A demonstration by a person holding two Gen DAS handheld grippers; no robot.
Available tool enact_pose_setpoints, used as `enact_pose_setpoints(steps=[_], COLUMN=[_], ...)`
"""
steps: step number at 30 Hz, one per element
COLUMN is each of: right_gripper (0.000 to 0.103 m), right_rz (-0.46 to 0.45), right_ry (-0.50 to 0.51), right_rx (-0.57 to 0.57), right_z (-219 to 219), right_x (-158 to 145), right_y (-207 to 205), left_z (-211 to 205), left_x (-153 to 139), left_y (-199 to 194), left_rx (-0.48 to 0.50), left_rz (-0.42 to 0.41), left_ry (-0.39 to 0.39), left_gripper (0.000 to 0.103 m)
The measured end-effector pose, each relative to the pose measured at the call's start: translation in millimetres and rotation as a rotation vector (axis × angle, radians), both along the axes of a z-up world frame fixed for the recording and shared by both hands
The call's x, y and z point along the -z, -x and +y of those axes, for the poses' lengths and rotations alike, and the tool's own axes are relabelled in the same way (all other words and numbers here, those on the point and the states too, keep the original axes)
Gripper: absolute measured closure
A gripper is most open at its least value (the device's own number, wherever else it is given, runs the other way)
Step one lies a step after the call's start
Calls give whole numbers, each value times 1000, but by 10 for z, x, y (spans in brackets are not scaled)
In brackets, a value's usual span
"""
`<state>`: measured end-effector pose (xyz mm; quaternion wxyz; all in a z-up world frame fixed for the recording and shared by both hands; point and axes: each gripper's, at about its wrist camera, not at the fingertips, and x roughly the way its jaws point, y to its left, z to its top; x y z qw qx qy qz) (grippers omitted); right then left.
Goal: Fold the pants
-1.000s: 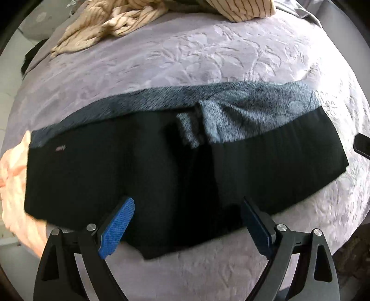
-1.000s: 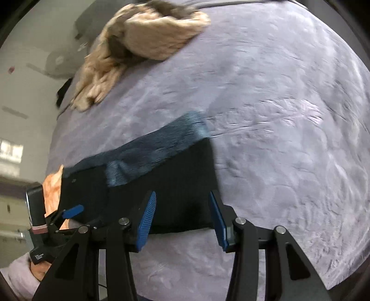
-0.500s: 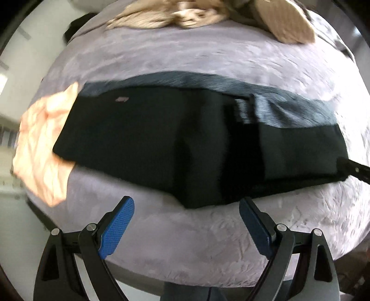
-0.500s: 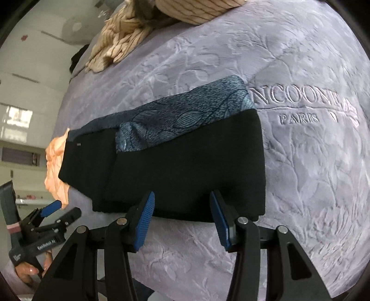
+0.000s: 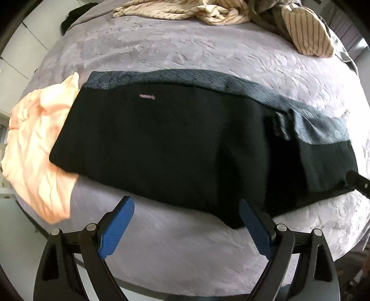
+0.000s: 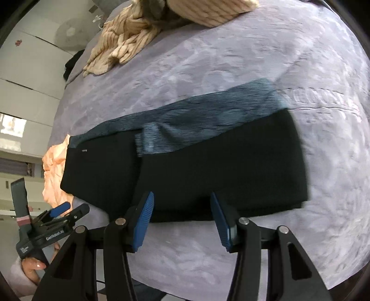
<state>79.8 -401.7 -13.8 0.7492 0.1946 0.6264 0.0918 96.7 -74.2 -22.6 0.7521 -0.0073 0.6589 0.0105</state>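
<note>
In my left wrist view, the left gripper (image 5: pixel 185 222) sits nearest to me with its blue-padded fingers (image 5: pixel 115 229) spread wide and nothing between them; they hover just off the near edge of the pants (image 5: pixel 175 148). In the right wrist view, my right gripper (image 6: pixel 181 218) also has its fingers (image 6: pixel 143 220) spread and empty, their tips right at the near hem of the same garment, though I cannot tell whether they touch it.

The pants lie flat on the bed (image 5: pixel 175 245), folded into a long black band running left to right across the lavender embossed blanket. A blue-grey patterned layer (image 6: pixel 196 122) shows along the far edge of the band and folds over onto the black near its middle. A small pink label (image 5: pixel 146 96) sits on the black cloth toward the left end.

At the left end of the pants, a crumpled peach cloth (image 5: pixel 34 148) lies partly under them and hangs over the bed's edge. In the right wrist view I see the left gripper low on the left, held in a hand (image 6: pixel 30 268).

Well beyond the pants, at the far side of the bed, a heap of cream striped clothing (image 5: pixel 208 11) is piled up. A small dark item (image 5: pixel 74 17) lies at the far left corner.
</note>
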Motion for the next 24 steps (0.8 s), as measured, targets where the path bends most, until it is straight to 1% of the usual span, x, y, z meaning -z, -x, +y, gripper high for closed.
enact_pose_setpoints(steps=[4,6,7,8,10,12,13,17,20,24], right_gripper=[47,47,45,44,43,41,41,41,40,40], right_rz=[12,74,89,103,97,111,132,147,140,153], right_ry=[2,-13,-14,15,62,83,103,152,168,157], right_rx=[-30,-45,-45,-46,-66,-101,-130,-176,-206,-222], right_z=[472,723,787,874,974,1030,1058,1130,1187,1223], right_x=[139,329,377,409,379,364,380,359,276,222], right_y=[-112,-156,-156,-149,-139,-145,-153,-139,-110,-93], left_z=[321,478,564,647,815,958,1010,1178,1261,1305], left_x=[62,89,103,119,158,207,229,300,327,397], left_y=[-89,-88,-84,-77,-56,-33,-29,-30,-27,-37], left_rx=[-5,-24,-38,-54,-90,-125,-139,-188,-222,-252], left_rz=[-4,-5,-5,-4,-6,-9,-9,-18,-29,-21], left_ry=[10,15,22,29,41,57,63,92,115,136], left_gripper=[10,10,10,10,10,10,10,10,10,10])
